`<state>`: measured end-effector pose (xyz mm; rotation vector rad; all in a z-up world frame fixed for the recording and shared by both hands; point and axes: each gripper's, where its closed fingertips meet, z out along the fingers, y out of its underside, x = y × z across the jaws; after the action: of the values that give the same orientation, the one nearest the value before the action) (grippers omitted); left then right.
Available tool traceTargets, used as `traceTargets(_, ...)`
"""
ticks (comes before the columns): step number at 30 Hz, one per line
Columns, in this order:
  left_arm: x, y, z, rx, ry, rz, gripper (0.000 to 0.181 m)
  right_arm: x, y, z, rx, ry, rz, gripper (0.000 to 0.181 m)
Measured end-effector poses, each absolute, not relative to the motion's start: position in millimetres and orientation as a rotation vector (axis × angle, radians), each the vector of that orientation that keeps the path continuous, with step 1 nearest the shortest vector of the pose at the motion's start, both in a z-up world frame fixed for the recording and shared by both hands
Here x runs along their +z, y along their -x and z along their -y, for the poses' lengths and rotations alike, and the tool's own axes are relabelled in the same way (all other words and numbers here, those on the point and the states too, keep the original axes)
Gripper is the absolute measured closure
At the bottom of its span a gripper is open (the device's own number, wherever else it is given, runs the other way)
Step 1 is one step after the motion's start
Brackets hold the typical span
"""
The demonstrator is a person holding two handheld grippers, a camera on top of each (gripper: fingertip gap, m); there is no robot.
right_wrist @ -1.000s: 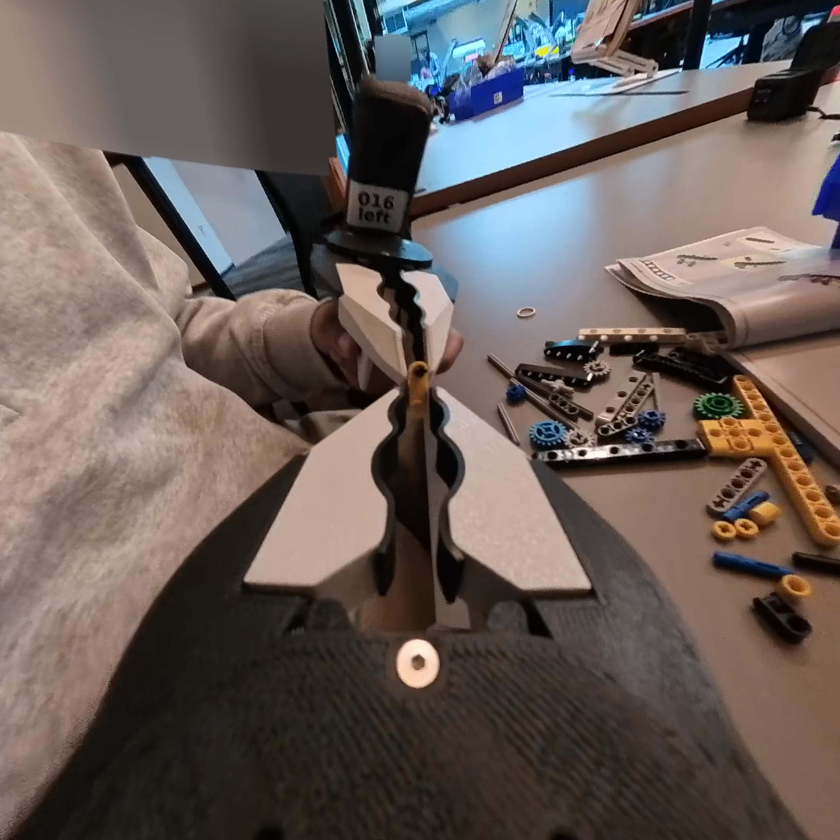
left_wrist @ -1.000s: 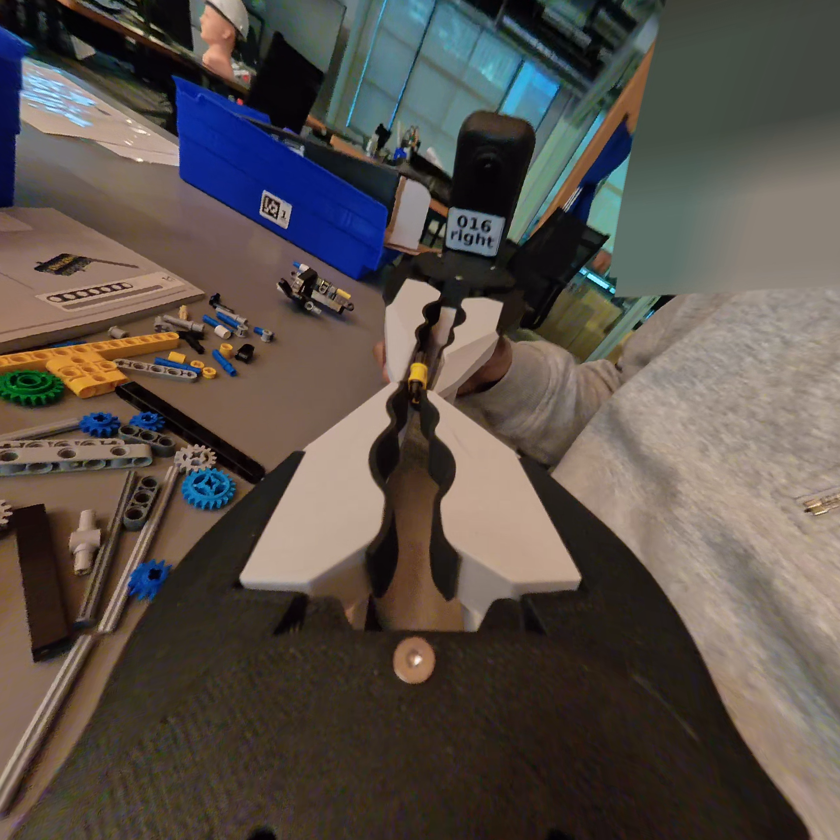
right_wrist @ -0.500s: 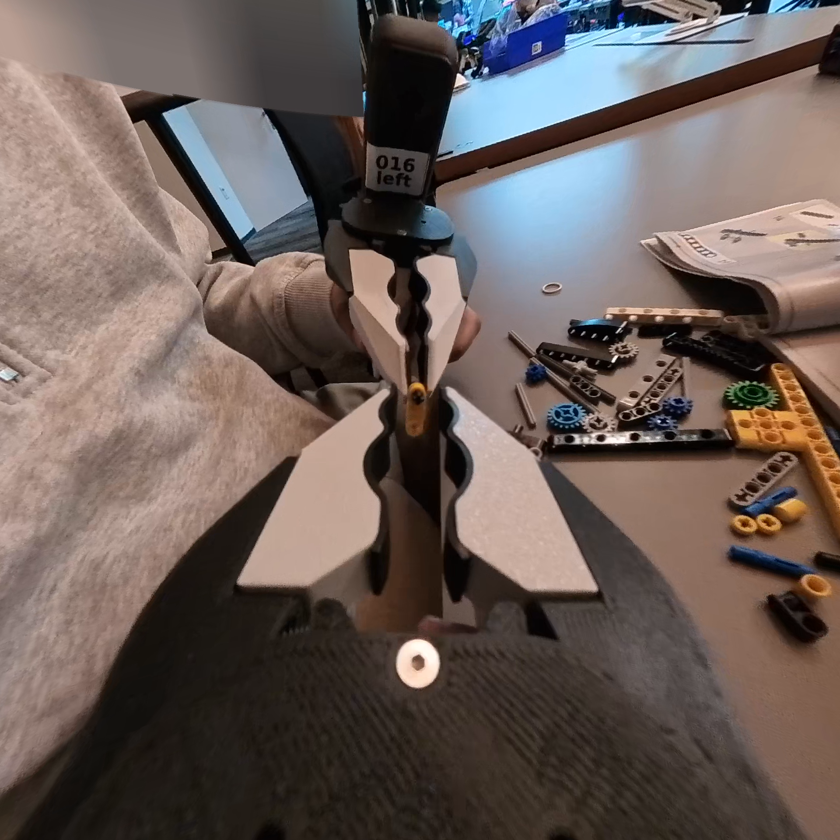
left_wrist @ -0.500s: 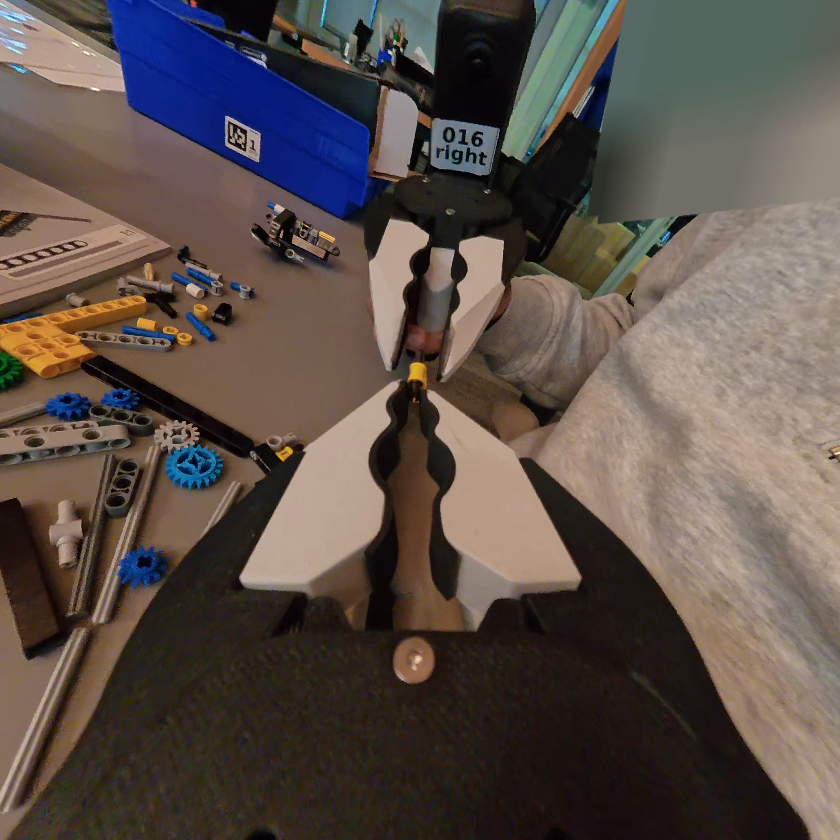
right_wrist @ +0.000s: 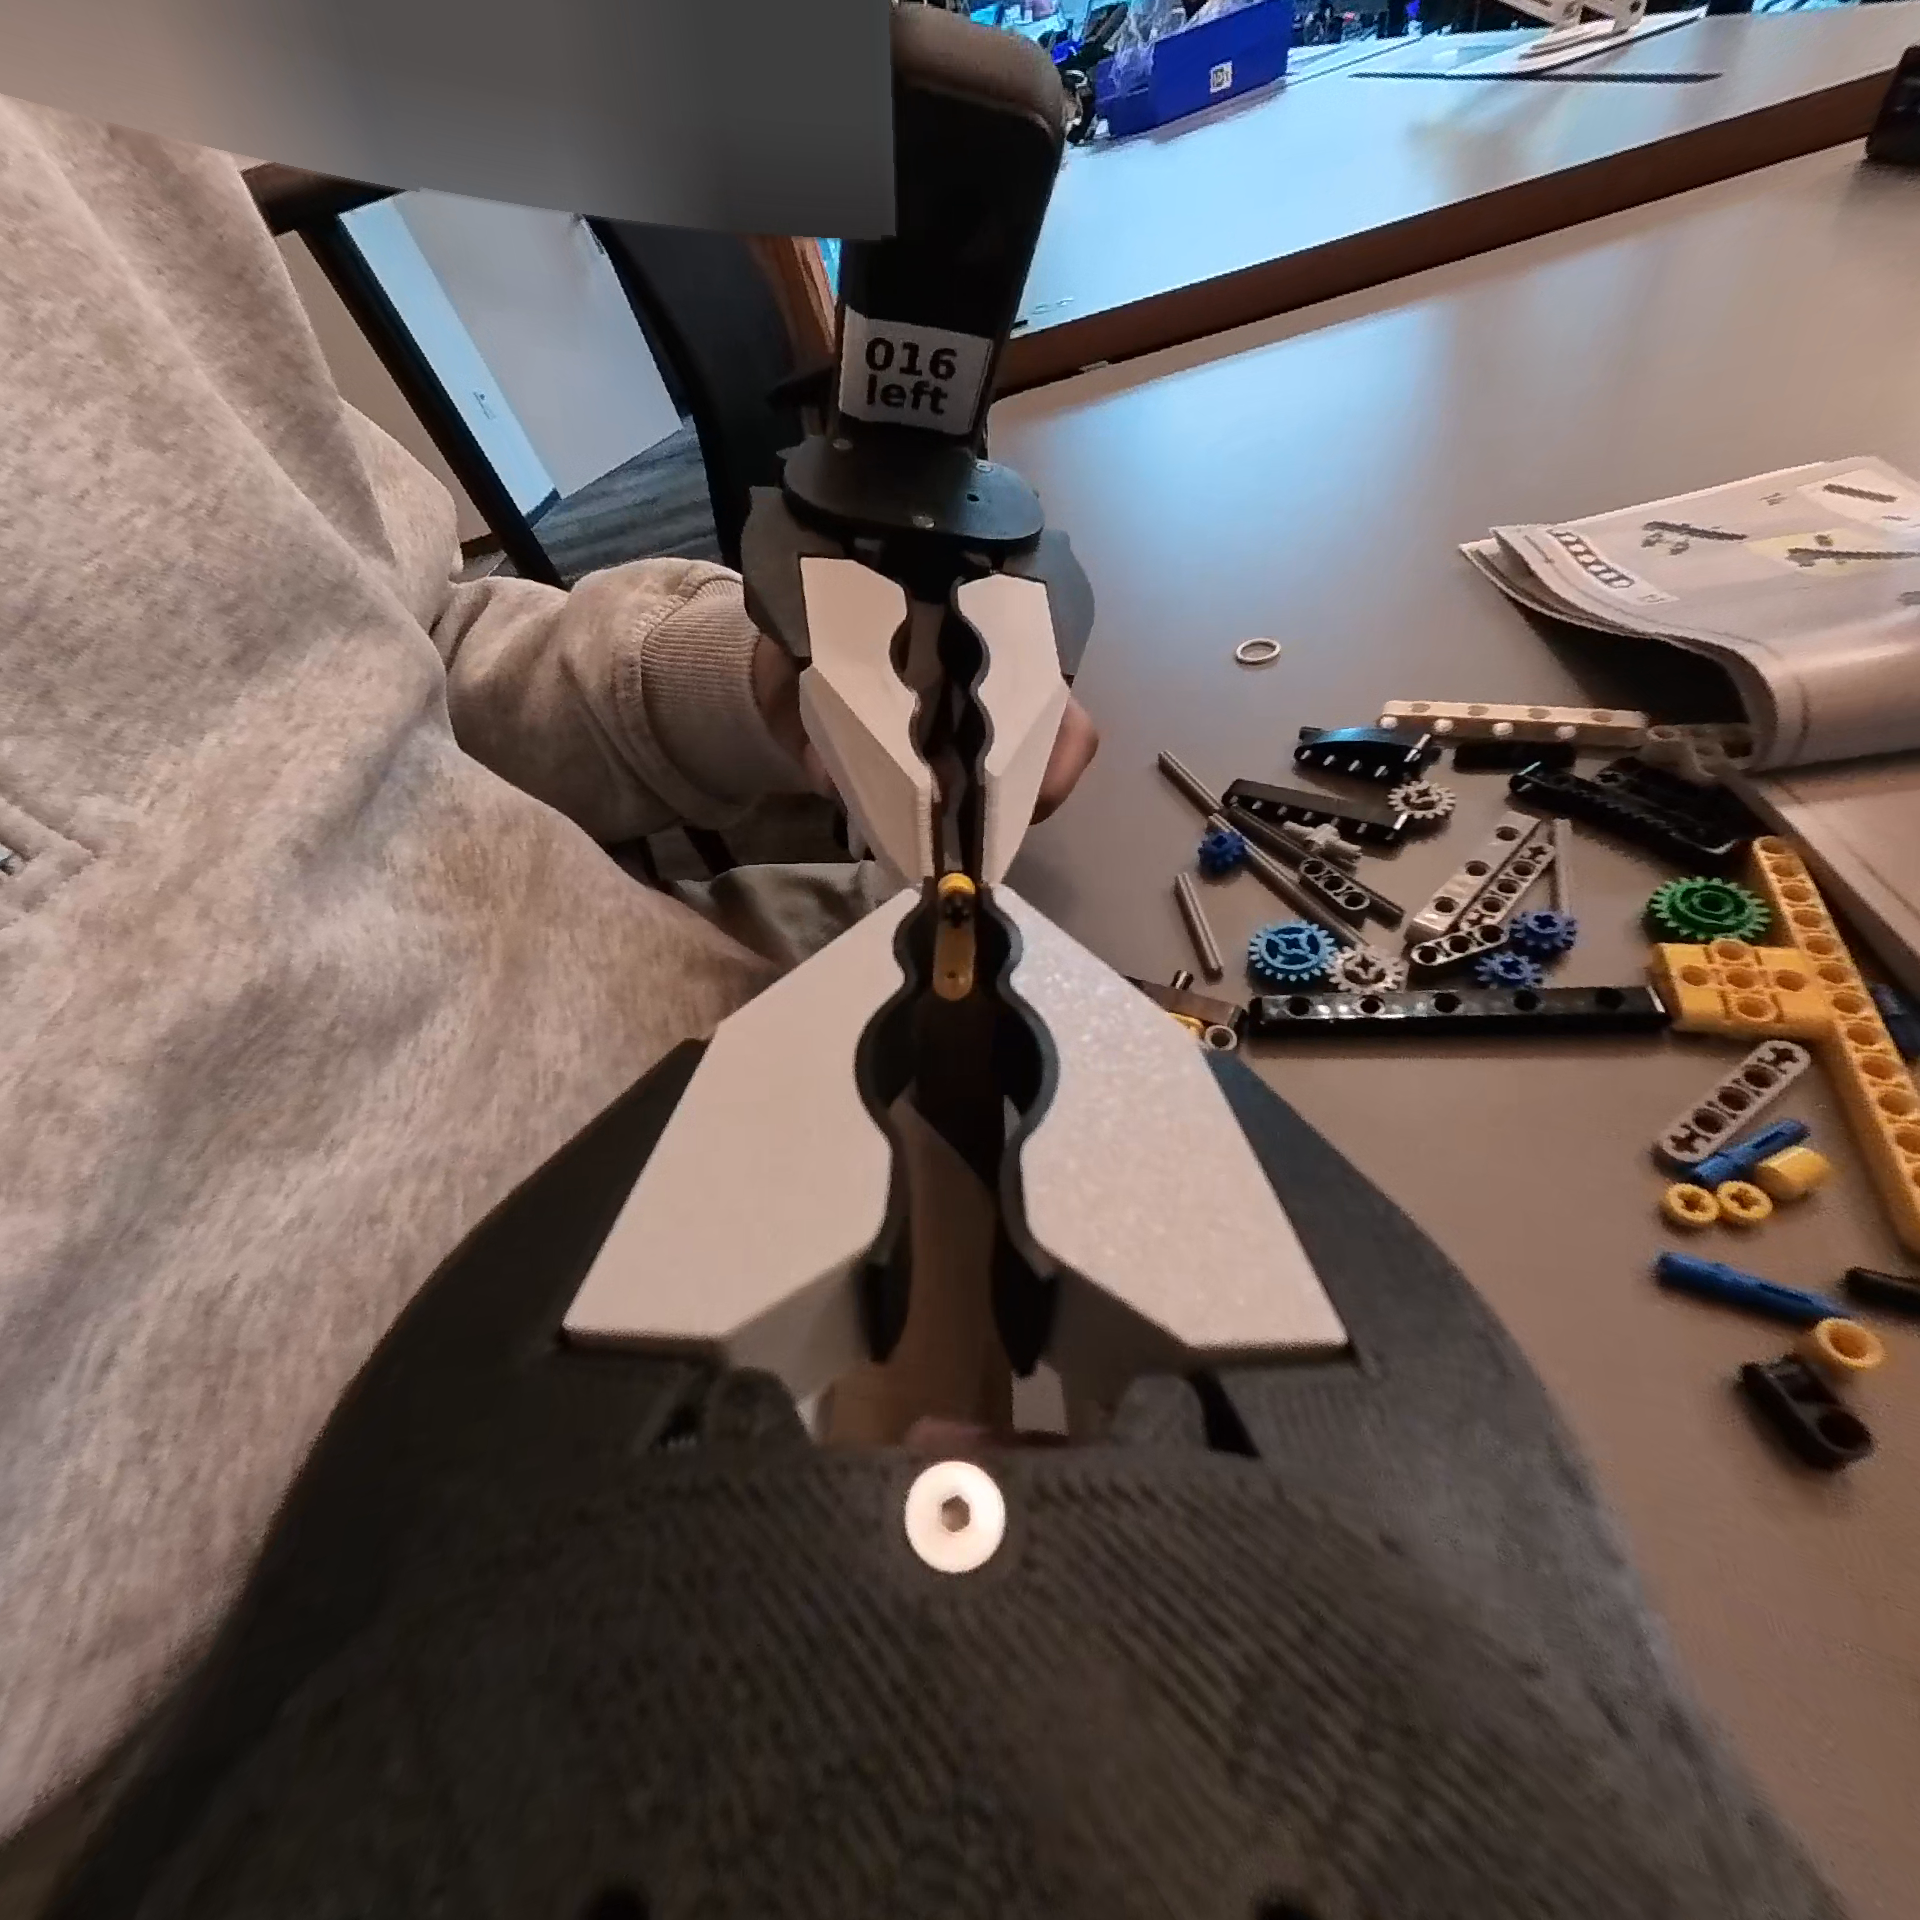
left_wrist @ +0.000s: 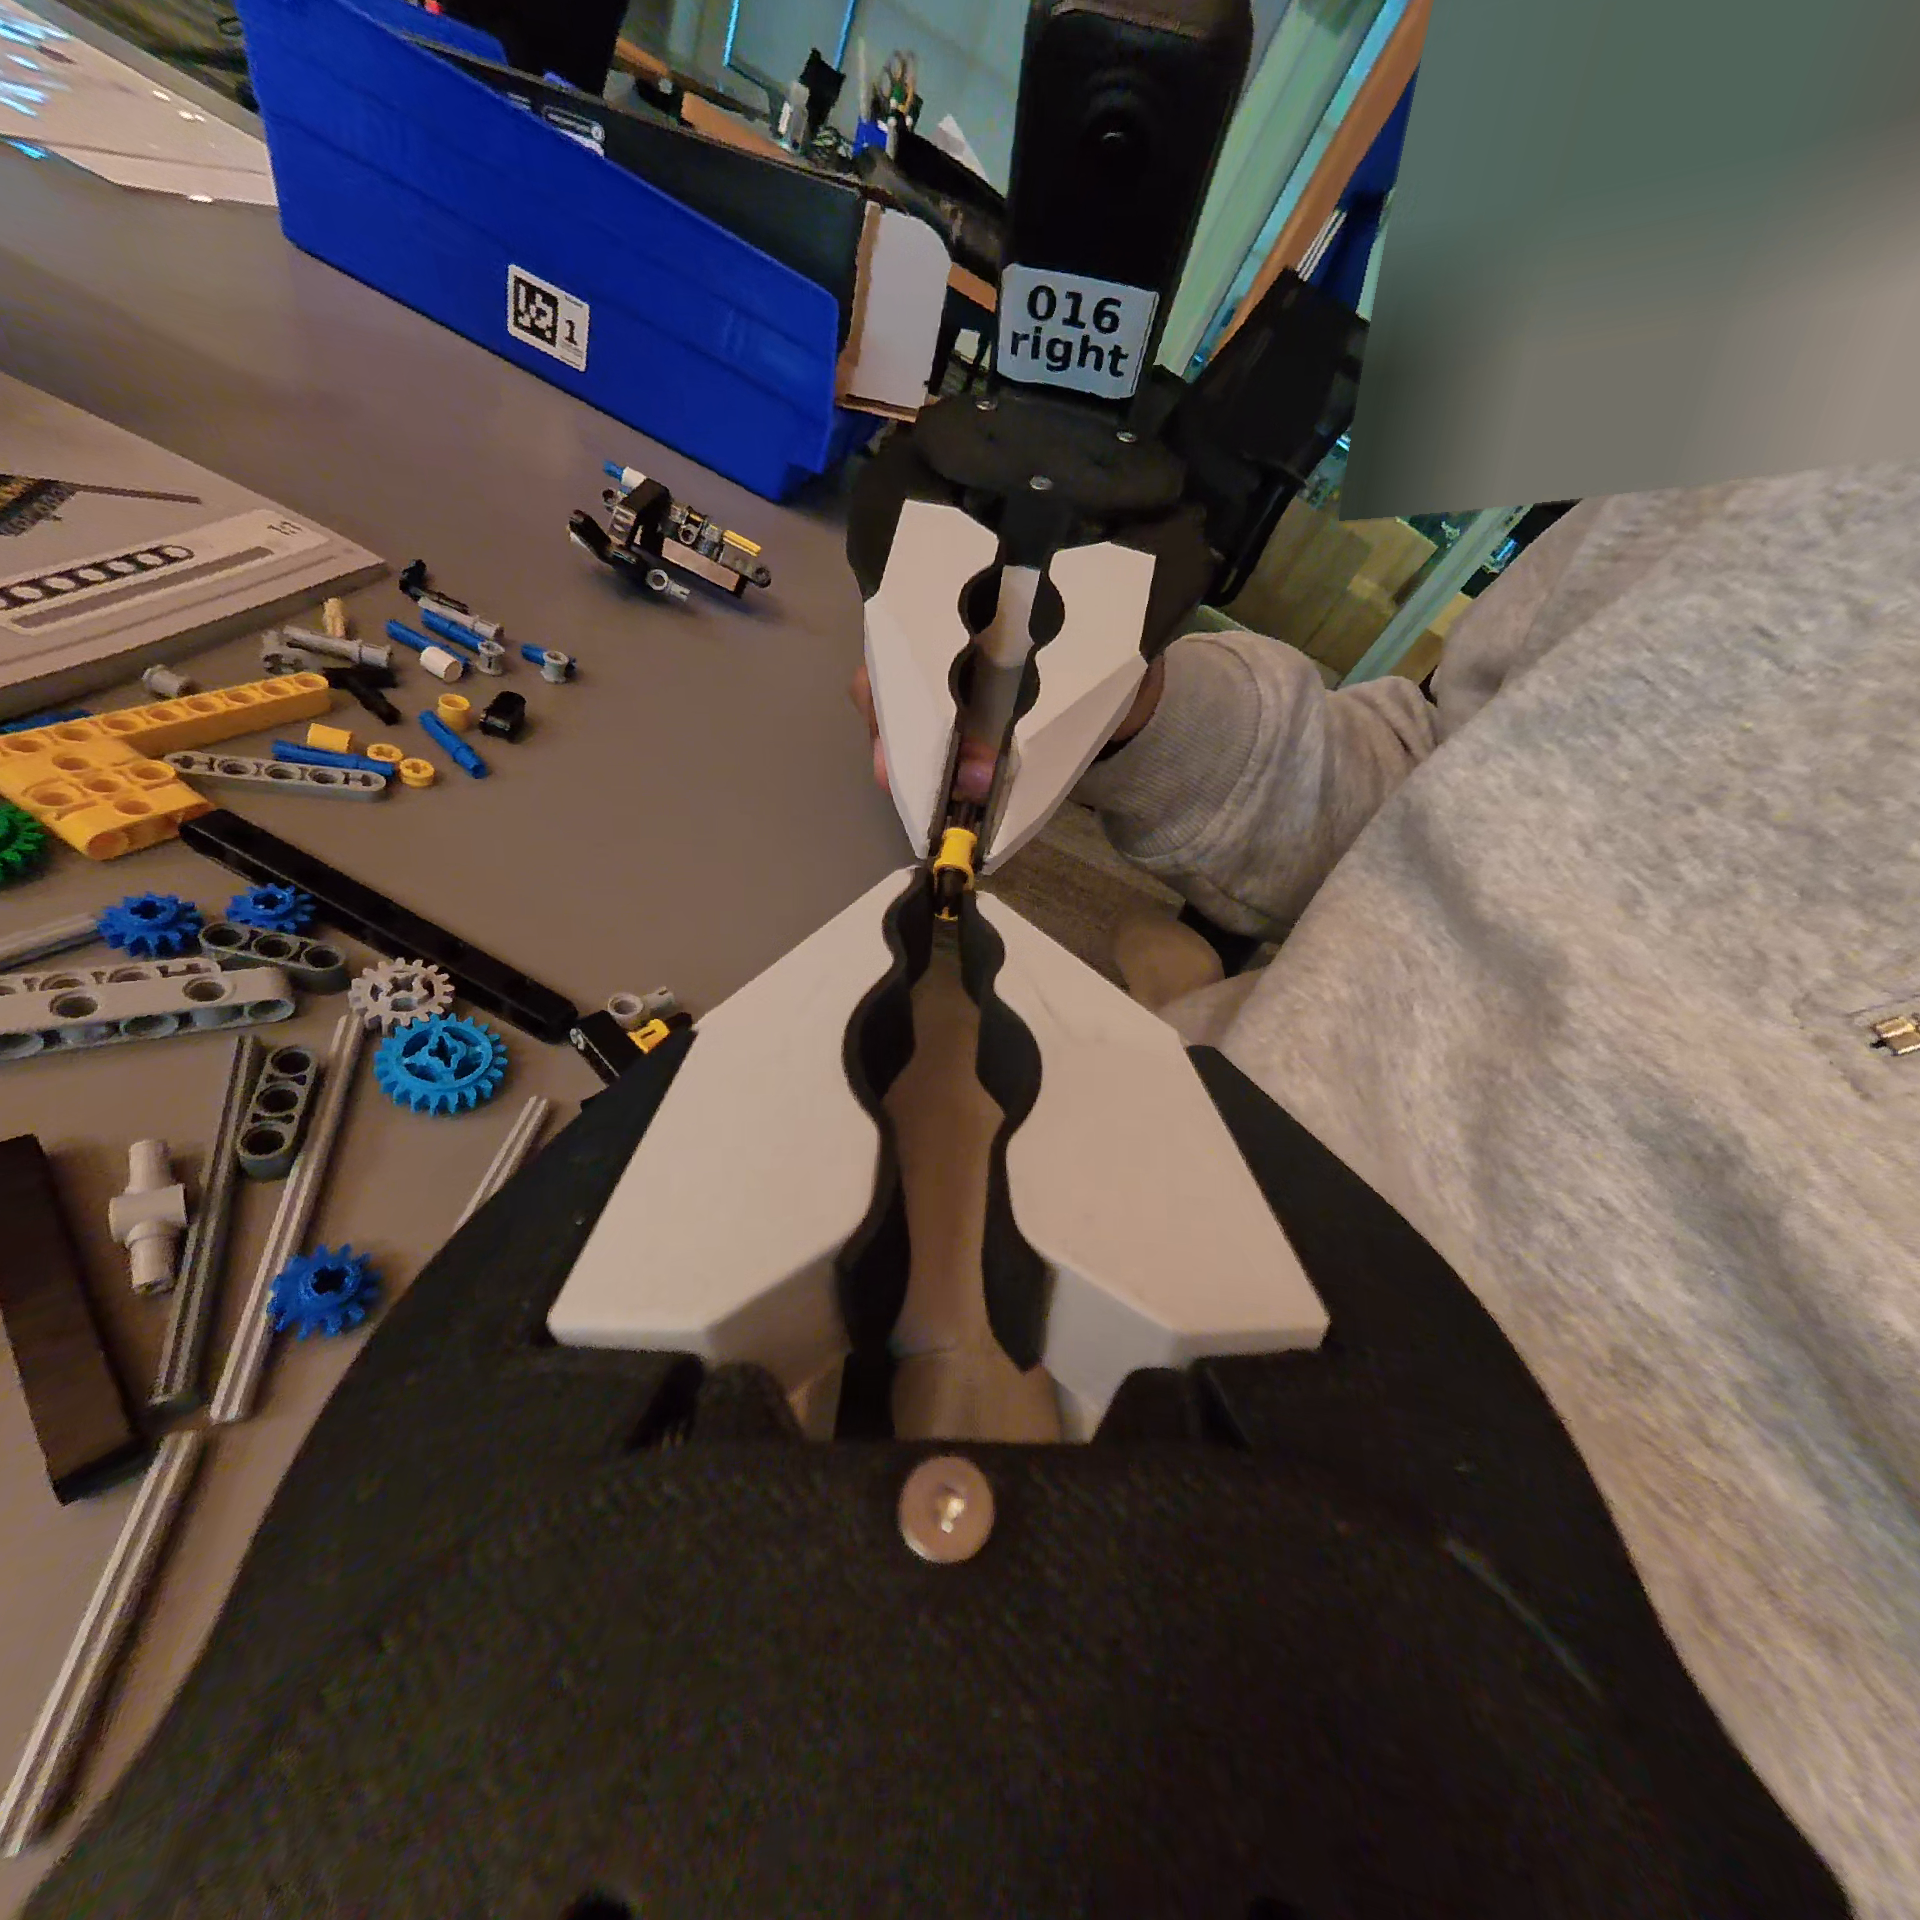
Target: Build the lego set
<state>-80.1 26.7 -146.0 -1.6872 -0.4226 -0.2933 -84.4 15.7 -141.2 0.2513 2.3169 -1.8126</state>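
Observation:
My two grippers meet tip to tip above the table's near edge, in front of a person in a grey sweatshirt. A small yellow lego piece with a black pin in it sits between the tips. In the right wrist view the yellow piece is pinched in my right gripper, which is shut on it. My left gripper is shut on the piece's other end. The right gripper faces me in the left wrist view. The left gripper faces me in the right wrist view.
Loose lego parts lie on the grey table: a yellow beam, blue gears, a long black beam, grey axles, small pins. A small built sub-assembly sits near a blue bin. An instruction booklet lies farther back. Only a small space, under 4 cm, lies between the two pairs of fingers.
Both grippers stayed shut and tip to tip on the yellow piece. They tilted and shifted together, so the right gripper now stands more upright and closer in the left wrist view.

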Motion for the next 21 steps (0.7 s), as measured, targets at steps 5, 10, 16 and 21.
traceTargets(5, -140.9, 80.5, -26.6, -0.295, 1.655, 0.422, 0.179, -136.3, 85.0, -15.8, -1.837, -0.27, -2.271, 0.176)
traceTargets(10, -141.6, 78.8, -27.3, -0.295, 1.665, 0.412, 0.18, -137.0, 84.0, -16.4, -1.833, -0.275, -2.222, 0.173)
traceTargets(16, -142.5, 78.6, -27.1, -0.295, 1.671, 0.41, 0.18, -137.7, 81.8, -17.9, -1.819, -0.261, -2.208, 0.162)
traceTargets(21, -142.8, 78.8, -26.4, -0.302, 1.671, 0.413, 0.18, -136.4, 82.2, -19.7, -1.827, -0.253, -2.209, 0.172)
